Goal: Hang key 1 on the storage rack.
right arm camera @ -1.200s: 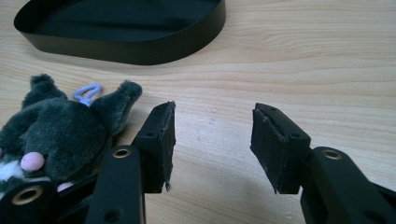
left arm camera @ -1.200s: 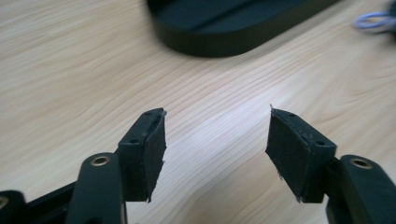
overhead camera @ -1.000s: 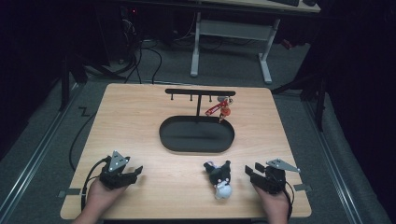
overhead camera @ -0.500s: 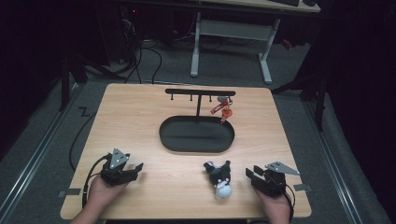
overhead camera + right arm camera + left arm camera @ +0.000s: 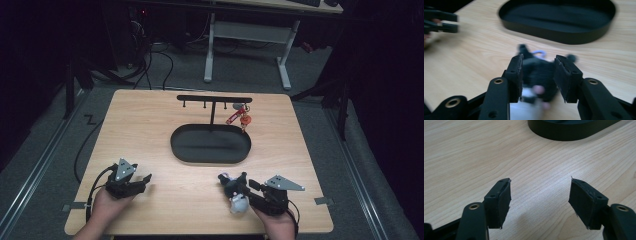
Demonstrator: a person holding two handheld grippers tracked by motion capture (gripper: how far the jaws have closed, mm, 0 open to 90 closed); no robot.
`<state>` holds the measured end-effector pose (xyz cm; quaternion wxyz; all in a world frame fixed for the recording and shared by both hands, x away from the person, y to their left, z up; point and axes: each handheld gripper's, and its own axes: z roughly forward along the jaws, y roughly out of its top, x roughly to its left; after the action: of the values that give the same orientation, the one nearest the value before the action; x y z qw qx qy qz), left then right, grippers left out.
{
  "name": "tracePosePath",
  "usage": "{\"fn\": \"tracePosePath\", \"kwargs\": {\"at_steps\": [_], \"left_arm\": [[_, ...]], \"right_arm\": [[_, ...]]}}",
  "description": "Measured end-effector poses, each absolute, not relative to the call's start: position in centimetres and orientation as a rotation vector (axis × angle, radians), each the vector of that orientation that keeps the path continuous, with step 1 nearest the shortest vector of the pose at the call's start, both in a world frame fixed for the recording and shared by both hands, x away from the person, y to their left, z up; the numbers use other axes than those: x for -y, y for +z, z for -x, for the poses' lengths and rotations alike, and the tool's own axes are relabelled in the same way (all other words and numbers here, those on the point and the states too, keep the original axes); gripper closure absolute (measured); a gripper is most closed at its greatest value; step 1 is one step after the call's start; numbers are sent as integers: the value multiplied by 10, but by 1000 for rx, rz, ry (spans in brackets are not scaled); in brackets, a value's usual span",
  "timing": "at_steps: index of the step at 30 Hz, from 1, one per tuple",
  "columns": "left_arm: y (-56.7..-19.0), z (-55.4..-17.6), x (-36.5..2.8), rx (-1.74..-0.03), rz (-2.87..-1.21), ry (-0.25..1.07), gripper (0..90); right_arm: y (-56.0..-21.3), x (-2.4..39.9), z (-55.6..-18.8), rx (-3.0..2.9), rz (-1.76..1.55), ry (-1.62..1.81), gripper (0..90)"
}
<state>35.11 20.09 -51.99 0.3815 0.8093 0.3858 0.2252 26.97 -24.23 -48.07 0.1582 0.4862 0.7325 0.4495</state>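
A small black-and-white plush toy (image 5: 234,194) lies near the table's front edge, right of centre. My right gripper (image 5: 246,188) has reached it. In the right gripper view the toy (image 5: 536,68) sits blurred between the half-narrowed jaws of that gripper (image 5: 538,75), and I cannot tell whether the pads touch it. My left gripper (image 5: 145,179) rests at the front left, open, with bare wood between the jaws of the gripper (image 5: 540,197). A black oval tray (image 5: 210,159) lies mid-table. Behind it stands a black hook rack (image 5: 215,99) with a red keychain (image 5: 239,118) hanging on it.
The tray's rim (image 5: 564,37) is just beyond the toy, and its edge (image 5: 569,132) is also ahead of the left gripper. The other hand's gripper (image 5: 439,21) is at far left in the right gripper view. Bare wood lies between the two hands.
My right gripper has moved left, from beside the plush toy to around it. The left gripper has barely moved. The keychain on the rack has swung slightly.
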Motion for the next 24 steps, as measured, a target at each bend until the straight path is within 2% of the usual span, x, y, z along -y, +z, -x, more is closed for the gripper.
{"fn": "tracePosePath", "kwargs": {"at_steps": [6,10,15,24], "left_arm": [[-515,-349,-194,-940,-2071,599,342],[-513,-349,-188,-909,-2088,609,342],[-514,-350,-184,-894,-2092,601,342],[-512,-349,-182,-873,-2097,590,341]], "right_arm": [[-478,214,-255,-2207,-1285,1329,720],[-485,193,-248,-2335,-1221,1279,765],[-501,184,-249,-2415,-1233,1143,771],[-502,214,-256,-2285,-1338,1017,736]]}}
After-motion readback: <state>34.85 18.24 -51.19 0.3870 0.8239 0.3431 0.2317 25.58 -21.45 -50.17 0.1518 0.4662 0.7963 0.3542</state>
